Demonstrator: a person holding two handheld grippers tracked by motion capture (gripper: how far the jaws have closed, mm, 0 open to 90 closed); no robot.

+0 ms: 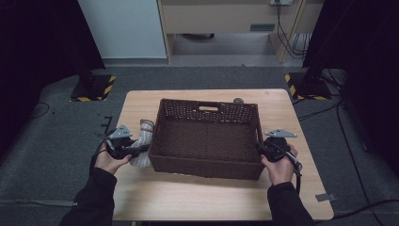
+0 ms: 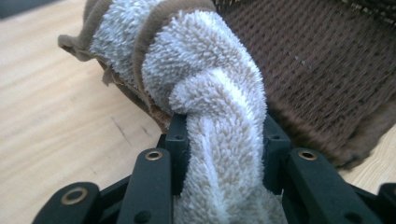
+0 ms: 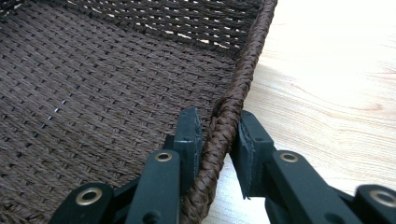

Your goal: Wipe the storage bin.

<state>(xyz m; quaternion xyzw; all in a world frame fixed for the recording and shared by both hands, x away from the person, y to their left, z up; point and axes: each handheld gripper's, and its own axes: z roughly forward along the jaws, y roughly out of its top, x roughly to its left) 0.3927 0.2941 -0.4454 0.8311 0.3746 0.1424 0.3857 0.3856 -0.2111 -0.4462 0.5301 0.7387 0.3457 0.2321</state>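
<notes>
Towel point(image 2: 219, 116): rolled white terry with brown edging, lying on the table point(image 1: 197, 197) against the basket's outer wall at 9 o'clock. Left gripper point(image 1: 141, 150) jaws clamped on the roll, pile squeezed between them. Basket point(image 1: 207, 141): dark brown woven, mid-table, handle slot at 12 o'clock. Right gripper point(image 3: 218, 140) jaws straddle its braided rim at 3 o'clock; inner one touches, outer one shows a slight gap.

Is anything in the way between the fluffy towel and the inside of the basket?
Only the basket's own left wall. The towel, clamped in the left tool, sits on the table just outside it and would need lifting over the rim. The inside looks empty.
</notes>
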